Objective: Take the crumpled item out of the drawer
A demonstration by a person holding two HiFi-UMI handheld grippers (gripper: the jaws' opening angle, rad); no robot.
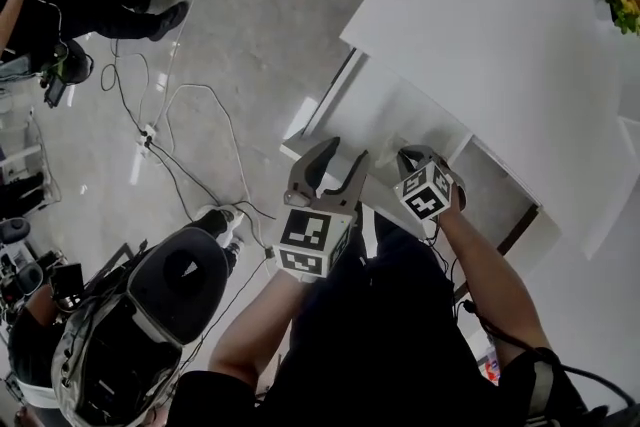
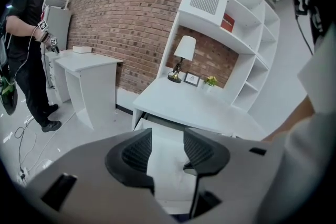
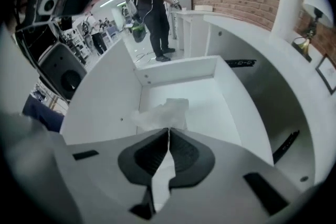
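In the right gripper view a white crumpled item (image 3: 164,112), paper or tissue, lies against the left wall of the open white drawer (image 3: 178,71). My right gripper (image 3: 168,131) is shut on its near end, and a thin white strip shows between the pressed pads. From the head view, the right gripper (image 1: 415,160) reaches down into the drawer (image 1: 300,143) under the white desk (image 1: 500,35). My left gripper (image 1: 328,170) hangs beside it above the drawer. The left gripper (image 2: 168,136) is open with only the drawer floor showing between its pads.
A person in black (image 3: 149,2) stands beyond the drawer's far end, beside a second white desk (image 2: 86,68). Cables (image 1: 190,115) trail over the grey floor to the left. A lamp (image 2: 184,55), a framed picture and a small plant stand at the desk's back, under white shelves.
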